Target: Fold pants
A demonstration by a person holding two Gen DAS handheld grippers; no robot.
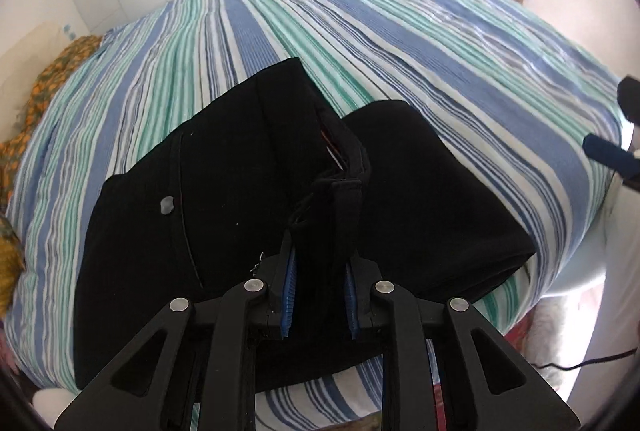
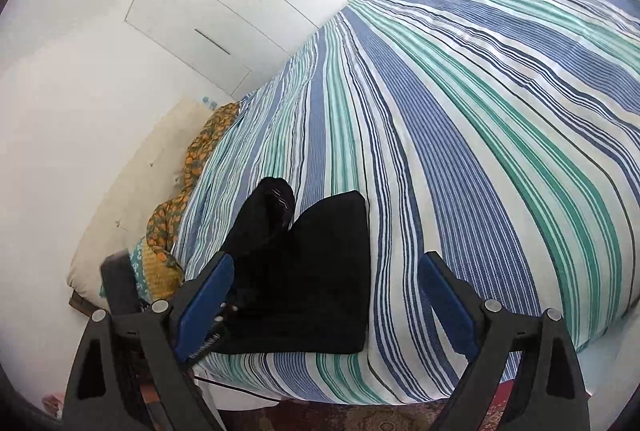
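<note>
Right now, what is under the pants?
The striped bedspread lies under the pants. The left gripper pinches a raised fold; anything beneath the fabric is covered.

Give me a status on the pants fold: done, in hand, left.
Done: the black pants already lie bunched into a compact stack on the striped bedspread. In hand: the left hand-held gripper is shut on a raised fold of the fabric; the right hand-held gripper is open, holding nothing. Left: lay that fold flat and release.
</note>
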